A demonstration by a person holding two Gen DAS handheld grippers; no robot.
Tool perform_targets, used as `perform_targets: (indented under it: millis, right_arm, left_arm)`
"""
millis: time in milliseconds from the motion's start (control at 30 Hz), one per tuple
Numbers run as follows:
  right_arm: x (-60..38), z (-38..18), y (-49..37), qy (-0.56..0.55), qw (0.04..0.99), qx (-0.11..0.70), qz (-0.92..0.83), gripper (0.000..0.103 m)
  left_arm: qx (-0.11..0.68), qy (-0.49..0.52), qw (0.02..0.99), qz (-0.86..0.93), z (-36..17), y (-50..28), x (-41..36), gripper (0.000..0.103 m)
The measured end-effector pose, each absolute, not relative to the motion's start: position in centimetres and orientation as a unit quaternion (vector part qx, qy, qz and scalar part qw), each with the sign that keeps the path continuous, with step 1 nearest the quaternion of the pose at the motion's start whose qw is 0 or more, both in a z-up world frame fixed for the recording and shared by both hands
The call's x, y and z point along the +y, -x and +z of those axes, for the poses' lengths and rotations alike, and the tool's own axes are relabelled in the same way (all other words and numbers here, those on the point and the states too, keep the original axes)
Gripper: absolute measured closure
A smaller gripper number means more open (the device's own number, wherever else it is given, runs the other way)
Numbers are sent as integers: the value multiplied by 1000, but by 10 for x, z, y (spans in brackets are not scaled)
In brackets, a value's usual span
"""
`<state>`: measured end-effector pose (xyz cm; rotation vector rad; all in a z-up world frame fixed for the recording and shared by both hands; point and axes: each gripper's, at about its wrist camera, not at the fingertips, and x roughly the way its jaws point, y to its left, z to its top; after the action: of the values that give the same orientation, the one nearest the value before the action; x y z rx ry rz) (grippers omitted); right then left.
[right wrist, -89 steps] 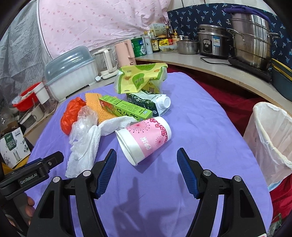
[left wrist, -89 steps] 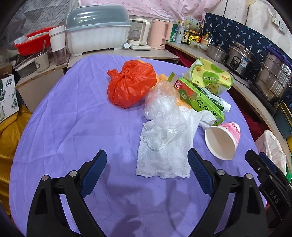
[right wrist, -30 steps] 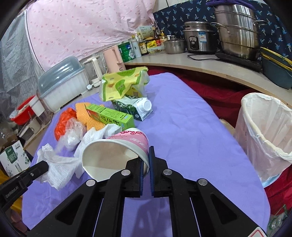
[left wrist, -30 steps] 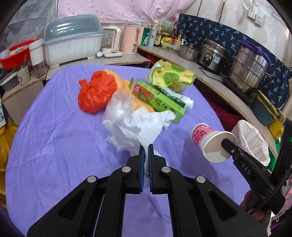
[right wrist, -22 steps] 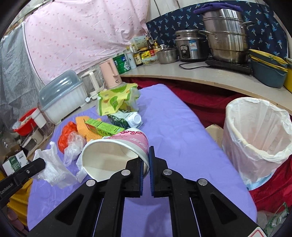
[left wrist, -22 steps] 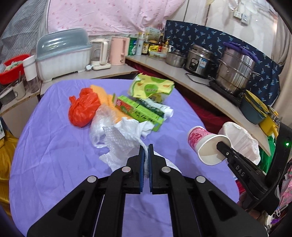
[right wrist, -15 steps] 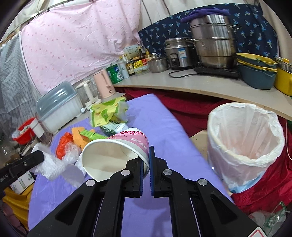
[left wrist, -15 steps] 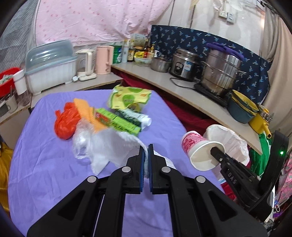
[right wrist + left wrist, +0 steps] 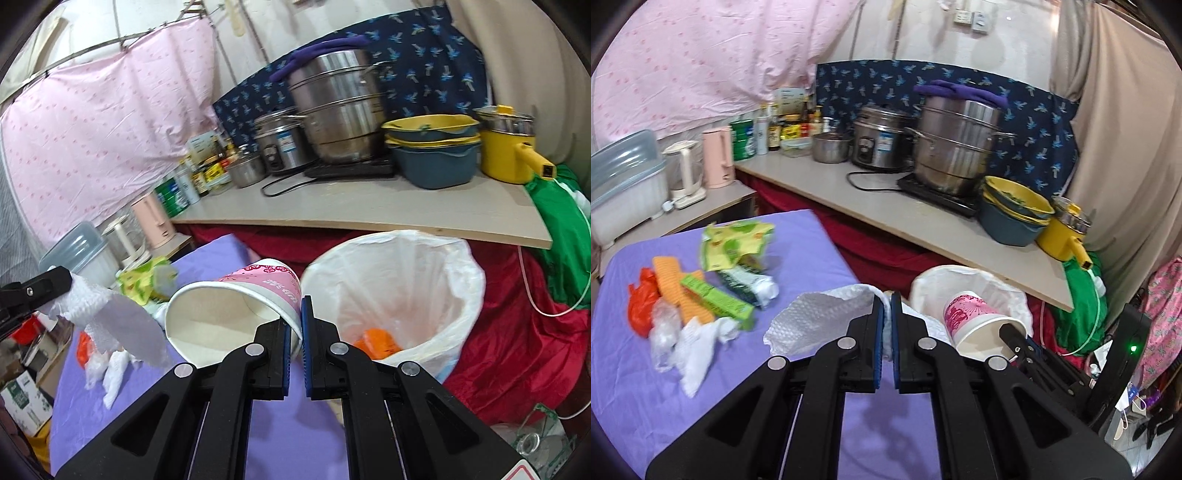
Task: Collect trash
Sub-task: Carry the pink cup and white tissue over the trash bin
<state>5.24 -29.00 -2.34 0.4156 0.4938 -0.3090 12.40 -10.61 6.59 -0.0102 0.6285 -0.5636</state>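
Note:
My left gripper is shut on a white paper towel and holds it in the air past the table's right edge. My right gripper is shut on the rim of a pink paper cup, held on its side just left of a white-lined bin. The bin holds something orange. The cup and bin also show in the left wrist view. The towel hangs at the left of the right wrist view.
On the purple table lie an orange bag, a clear plastic bag, a white wipe, a green box, a carton and a yellow-green packet. A counter with pots runs behind the bin.
Both grippers have swung right, away from the table and toward the bin, carrying the towel and the cup. The bin is now close below the right gripper.

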Motion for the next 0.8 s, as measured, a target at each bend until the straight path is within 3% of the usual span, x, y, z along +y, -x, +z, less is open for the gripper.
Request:
perform_targets:
  millis: [400, 800]
  right_arm:
    - [-378, -39, -33, -218, 922, 239, -211, 98]
    - [-414, -63, -40, -234, 911, 250, -231, 98]
  left_arm:
    - [333, -31, 879, -340, 44, -134, -230, 99]
    - [359, -54, 863, -351, 14, -155, -282, 99]
